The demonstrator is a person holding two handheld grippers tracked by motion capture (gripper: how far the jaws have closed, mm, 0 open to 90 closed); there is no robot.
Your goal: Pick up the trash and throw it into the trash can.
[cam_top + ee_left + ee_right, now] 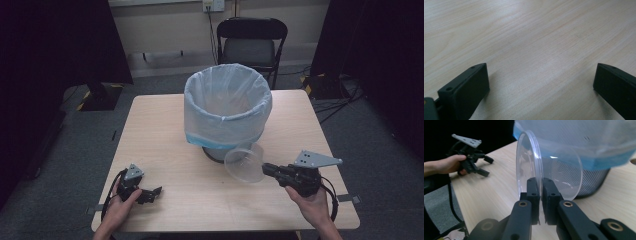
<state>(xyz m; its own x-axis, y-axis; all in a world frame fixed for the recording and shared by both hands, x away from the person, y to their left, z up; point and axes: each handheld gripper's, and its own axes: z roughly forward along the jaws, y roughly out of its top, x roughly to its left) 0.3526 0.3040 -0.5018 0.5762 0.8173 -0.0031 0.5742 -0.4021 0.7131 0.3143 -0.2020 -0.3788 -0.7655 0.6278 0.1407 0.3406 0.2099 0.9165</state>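
Note:
A clear plastic cup [244, 162] hangs on its side above the table, just in front of the waste bin [227, 107]. My right gripper [267, 170] is shut on the cup's rim, and in the right gripper view the two pads [534, 188] pinch the thin wall of the cup [559, 173] with its mouth turned left. The bin is a mesh basket lined with a pale blue bag [584, 142]. My left gripper [155, 192] rests low over the table near the front left, jaws wide apart, with bare wood between them in the left gripper view [541, 82].
The light wooden table [165, 125] carries the bin at its centre. A black folding chair [251, 42] stands behind the table. Dark curtains hang at both sides, and cables lie on the floor at the right [340, 97].

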